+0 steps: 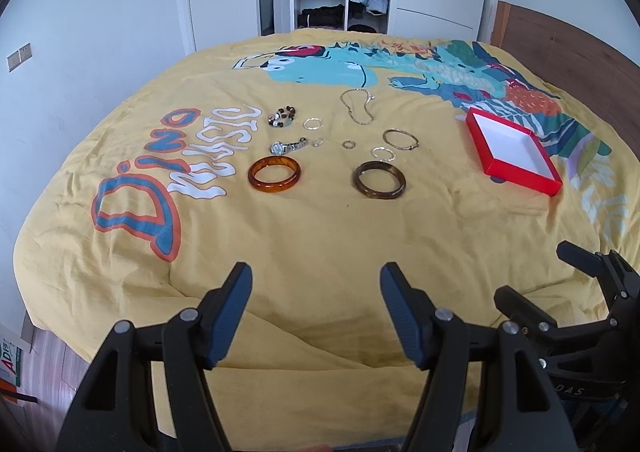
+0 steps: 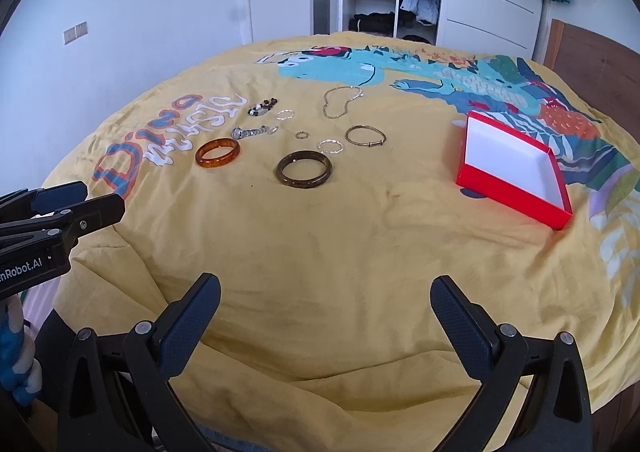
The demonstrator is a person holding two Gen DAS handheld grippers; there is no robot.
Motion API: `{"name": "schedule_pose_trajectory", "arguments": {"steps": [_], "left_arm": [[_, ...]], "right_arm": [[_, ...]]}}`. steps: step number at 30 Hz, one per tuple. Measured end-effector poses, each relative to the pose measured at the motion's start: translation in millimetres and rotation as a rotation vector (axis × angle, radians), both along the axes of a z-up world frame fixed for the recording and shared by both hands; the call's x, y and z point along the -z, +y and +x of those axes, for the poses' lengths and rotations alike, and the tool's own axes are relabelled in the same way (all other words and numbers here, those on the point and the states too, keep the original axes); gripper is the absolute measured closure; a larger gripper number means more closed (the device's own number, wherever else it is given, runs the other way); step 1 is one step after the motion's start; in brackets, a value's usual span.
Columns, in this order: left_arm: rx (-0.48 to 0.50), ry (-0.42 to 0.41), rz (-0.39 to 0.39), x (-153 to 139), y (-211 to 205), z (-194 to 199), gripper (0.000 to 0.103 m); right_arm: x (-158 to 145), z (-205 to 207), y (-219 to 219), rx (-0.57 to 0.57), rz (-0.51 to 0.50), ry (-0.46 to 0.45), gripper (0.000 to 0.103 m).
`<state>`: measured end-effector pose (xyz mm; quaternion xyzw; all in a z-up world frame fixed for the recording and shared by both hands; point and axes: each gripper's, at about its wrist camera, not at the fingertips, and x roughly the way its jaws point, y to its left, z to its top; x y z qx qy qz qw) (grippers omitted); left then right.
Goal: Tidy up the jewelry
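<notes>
Bed (image 1: 320,236): covered by a yellow spread with a dinosaur print and the words "Dino Music"; all the jewelry lies on it, around the middle.
Box (image 1: 514,150): red outside, white inside, open and holding nothing, to the right of the jewelry and apart from it.
Left gripper (image 1: 316,284): low at the near edge of the bed, jaws spread, nothing between them.
Right gripper (image 2: 325,292): also at the near edge, to the right of the left one, jaws spread wide, holding nothing.
Brown bangle (image 1: 379,180): nearest piece, lying flat, right of the amber one.
Amber bangle (image 1: 274,175): flat, near the lettering.
Chain (image 1: 357,107): farthest piece, in a loose loop just below the dinosaur's head.
Gold bangle (image 1: 400,139): thin, between the chain and the box.
Watch (image 1: 289,147): just beyond the amber bangle.
Bead bracelet (image 1: 283,116): beyond the watch, bunched up.
Rings (image 1: 313,123): small hoops scattered between the bangles and the chain; finer detail cannot be made out.
</notes>
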<state>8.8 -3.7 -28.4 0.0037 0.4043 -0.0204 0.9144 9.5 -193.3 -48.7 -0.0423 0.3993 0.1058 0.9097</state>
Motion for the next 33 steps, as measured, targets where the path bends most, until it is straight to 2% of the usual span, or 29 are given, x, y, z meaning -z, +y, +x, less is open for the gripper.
{"name": "schedule_pose_trajectory", "arguments": {"steps": [11, 33], "left_arm": [[0.002, 0.023, -0.008, 6.3, 1.5, 3.0, 0.038], [-0.052, 0.044, -0.003, 14.4, 23.4, 43.2, 0.038]], "right_arm": [[5.0, 1.9, 1.3, 0.002, 0.002, 0.017, 0.000], [9.0, 35.1, -1.2, 0.016, 0.020, 0.010, 0.000]]}}
